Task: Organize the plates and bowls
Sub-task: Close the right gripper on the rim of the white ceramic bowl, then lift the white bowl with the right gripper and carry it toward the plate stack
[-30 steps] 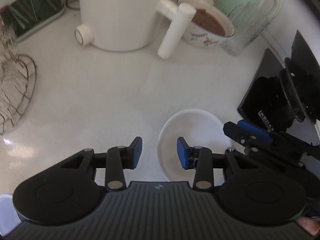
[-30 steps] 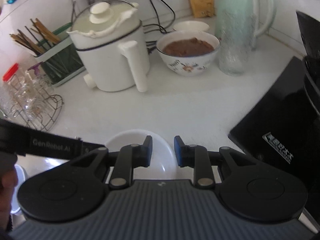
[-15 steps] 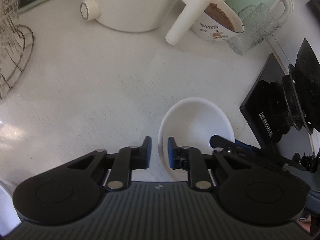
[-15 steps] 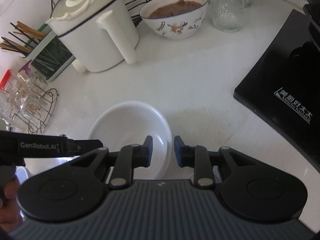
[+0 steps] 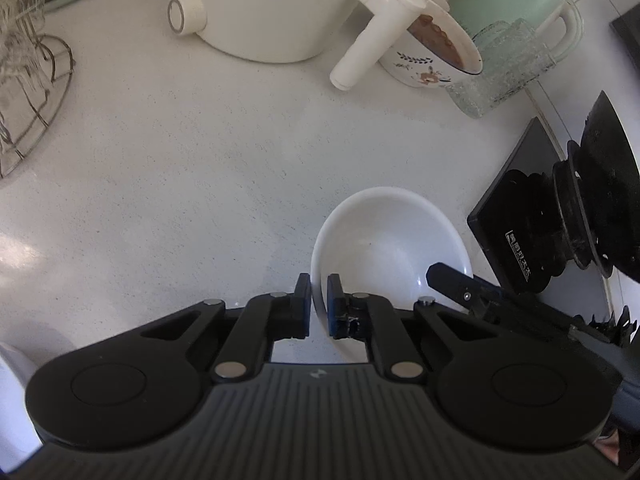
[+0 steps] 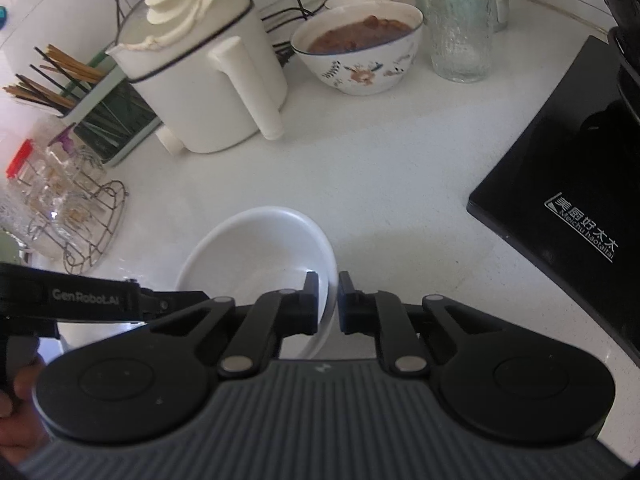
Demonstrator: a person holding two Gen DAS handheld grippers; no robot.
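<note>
White counter is seen bare through its middle, crowded only along the back by a white kettle, a filled patterned bowl and a ribbed glass. At the near edge a white bowl is pinched on opposite rims: the left tongs and the right tongs have just been closing onto its wall. Only the grasp is judged done; carrying and stacking remain. Room is limited rightwards by a black appliance and leftwards by a wire rack.
</note>
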